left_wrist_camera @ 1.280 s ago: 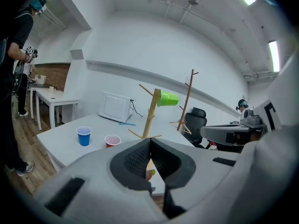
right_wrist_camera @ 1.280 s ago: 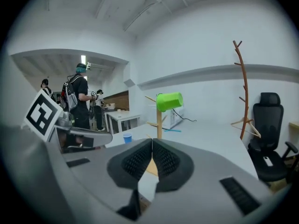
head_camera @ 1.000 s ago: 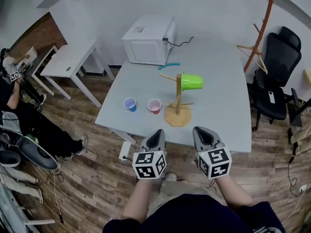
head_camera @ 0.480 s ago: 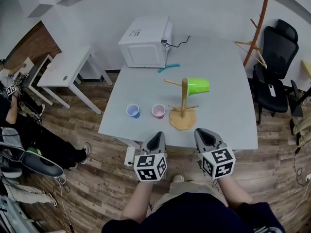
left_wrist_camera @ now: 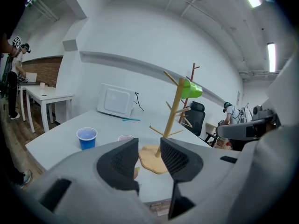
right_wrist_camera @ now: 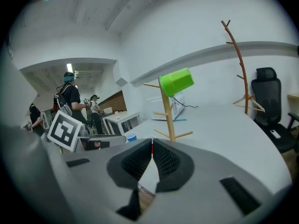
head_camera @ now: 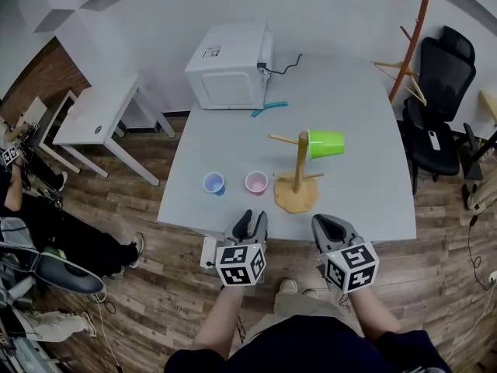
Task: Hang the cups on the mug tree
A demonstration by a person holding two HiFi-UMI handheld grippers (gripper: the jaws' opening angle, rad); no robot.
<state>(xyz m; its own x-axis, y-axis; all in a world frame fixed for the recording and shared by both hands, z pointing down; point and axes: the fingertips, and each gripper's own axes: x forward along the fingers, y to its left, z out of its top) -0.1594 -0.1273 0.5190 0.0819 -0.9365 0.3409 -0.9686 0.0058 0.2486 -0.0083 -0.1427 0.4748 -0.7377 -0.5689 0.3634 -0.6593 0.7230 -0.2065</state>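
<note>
Left gripper (head_camera: 248, 224): my jaws have just been opening, now part-way apart with nothing between them. They aim at the pink cup (head_camera: 256, 182), likely my next pick. Right gripper (head_camera: 334, 228): jaws together, empty. Both sit short of the table (head_camera: 365, 200) edge. Green cup (head_camera: 326, 143) hangs on the mug tree (head_camera: 300, 169); blue cup (head_camera: 213, 183) stands beside the pink cup. Bare tabletop right of the tree.

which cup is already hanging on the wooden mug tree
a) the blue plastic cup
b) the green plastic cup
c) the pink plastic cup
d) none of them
b: the green plastic cup hangs on its side on an upper peg of the wooden mug tree, while the blue plastic cup and the pink plastic cup stand upright on the grey table.
</note>
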